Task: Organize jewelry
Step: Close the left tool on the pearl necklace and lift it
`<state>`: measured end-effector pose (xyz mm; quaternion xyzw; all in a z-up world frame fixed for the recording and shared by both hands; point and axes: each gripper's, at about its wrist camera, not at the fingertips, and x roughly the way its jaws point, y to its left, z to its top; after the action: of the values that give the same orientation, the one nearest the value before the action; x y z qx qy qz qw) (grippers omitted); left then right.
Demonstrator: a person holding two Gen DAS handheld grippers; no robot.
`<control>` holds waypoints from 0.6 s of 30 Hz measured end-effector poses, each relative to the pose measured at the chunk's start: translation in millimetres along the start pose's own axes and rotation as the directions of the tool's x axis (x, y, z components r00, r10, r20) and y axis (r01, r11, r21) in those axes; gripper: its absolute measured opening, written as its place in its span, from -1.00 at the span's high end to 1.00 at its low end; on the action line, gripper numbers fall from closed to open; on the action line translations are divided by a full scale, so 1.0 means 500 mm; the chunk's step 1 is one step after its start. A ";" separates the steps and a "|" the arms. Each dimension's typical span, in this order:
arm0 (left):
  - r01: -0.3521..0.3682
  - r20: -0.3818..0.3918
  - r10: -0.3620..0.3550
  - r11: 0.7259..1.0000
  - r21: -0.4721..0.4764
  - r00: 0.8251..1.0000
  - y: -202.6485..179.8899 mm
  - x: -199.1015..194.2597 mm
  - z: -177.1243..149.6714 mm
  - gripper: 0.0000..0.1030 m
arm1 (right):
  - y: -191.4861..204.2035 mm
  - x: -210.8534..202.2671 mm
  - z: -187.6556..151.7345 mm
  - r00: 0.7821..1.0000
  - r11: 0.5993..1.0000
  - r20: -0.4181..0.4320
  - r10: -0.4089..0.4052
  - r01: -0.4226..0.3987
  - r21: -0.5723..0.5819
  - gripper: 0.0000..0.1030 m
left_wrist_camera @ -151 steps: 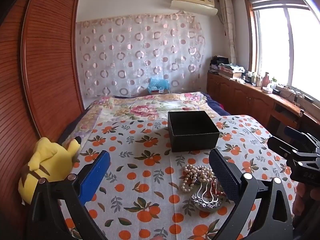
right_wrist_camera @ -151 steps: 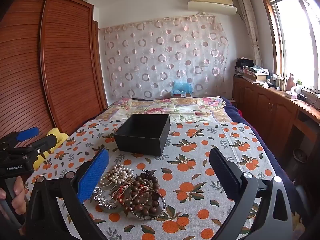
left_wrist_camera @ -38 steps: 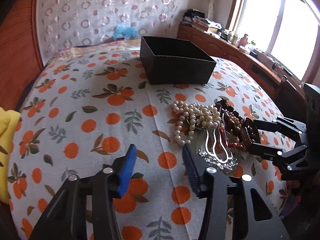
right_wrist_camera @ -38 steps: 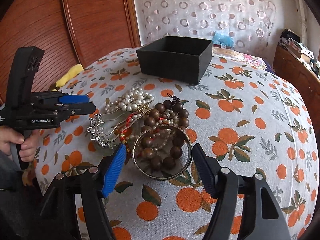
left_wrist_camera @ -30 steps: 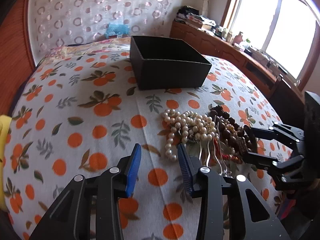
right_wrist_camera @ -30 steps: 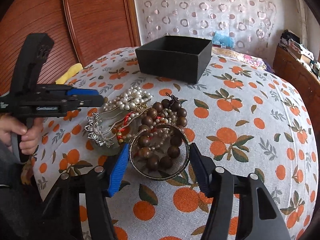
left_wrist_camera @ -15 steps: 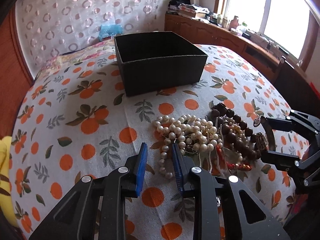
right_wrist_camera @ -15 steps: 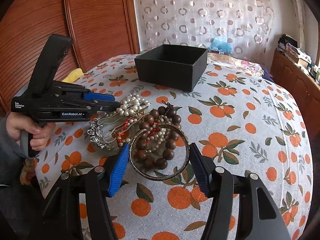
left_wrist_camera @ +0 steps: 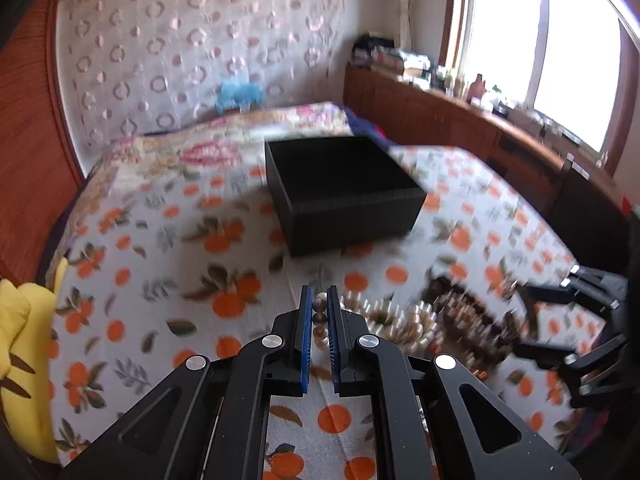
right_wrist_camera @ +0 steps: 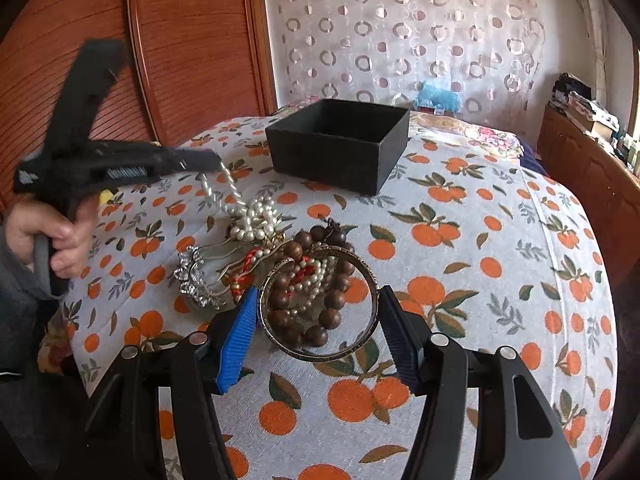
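Low in the right wrist frame, one metal bangle (right_wrist_camera: 320,304) was seen lying between the wide-spread fingers of the right claw (right_wrist_camera: 318,336), untouched. One string of brown wooden beads (right_wrist_camera: 312,280), one silver hair comb (right_wrist_camera: 200,272) and one pearl necklace (right_wrist_camera: 252,216) were heaped just beyond it on the orange-patterned bed (right_wrist_camera: 500,248). The necklace's end was pinched in the left claw (left_wrist_camera: 320,320), raised at the frame's left and gripped by a hand (right_wrist_camera: 52,236). One open black box (right_wrist_camera: 340,144) stood farther back, upper centre.
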<state>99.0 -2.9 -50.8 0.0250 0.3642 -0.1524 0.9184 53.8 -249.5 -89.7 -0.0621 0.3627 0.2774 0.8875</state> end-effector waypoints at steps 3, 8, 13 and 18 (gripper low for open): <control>0.006 0.050 -0.006 1.000 0.014 0.999 -0.010 -0.040 0.027 0.88 | 0.001 -0.007 0.011 1.000 1.000 0.013 -0.004 0.004 -0.006 -0.22; 0.017 0.129 -0.021 0.999 0.036 0.991 -0.032 -0.102 0.067 0.88 | 0.007 -0.010 0.031 1.000 1.000 0.024 -0.010 0.011 -0.027 -0.22; 0.014 0.179 -0.022 0.999 0.049 0.984 -0.049 -0.132 0.100 0.88 | 0.015 -0.013 0.050 0.999 0.998 0.036 -0.015 0.017 -0.053 -0.22; 0.023 0.212 -0.035 0.998 0.061 0.977 -0.058 -0.162 0.131 0.88 | 0.017 -0.013 0.063 0.999 0.998 0.050 -0.016 0.019 -0.059 -0.22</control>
<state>77.8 -19.4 53.9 0.0299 0.2597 -0.1782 0.9486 64.8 -235.5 -61.5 -0.0846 0.3318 0.2817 0.8963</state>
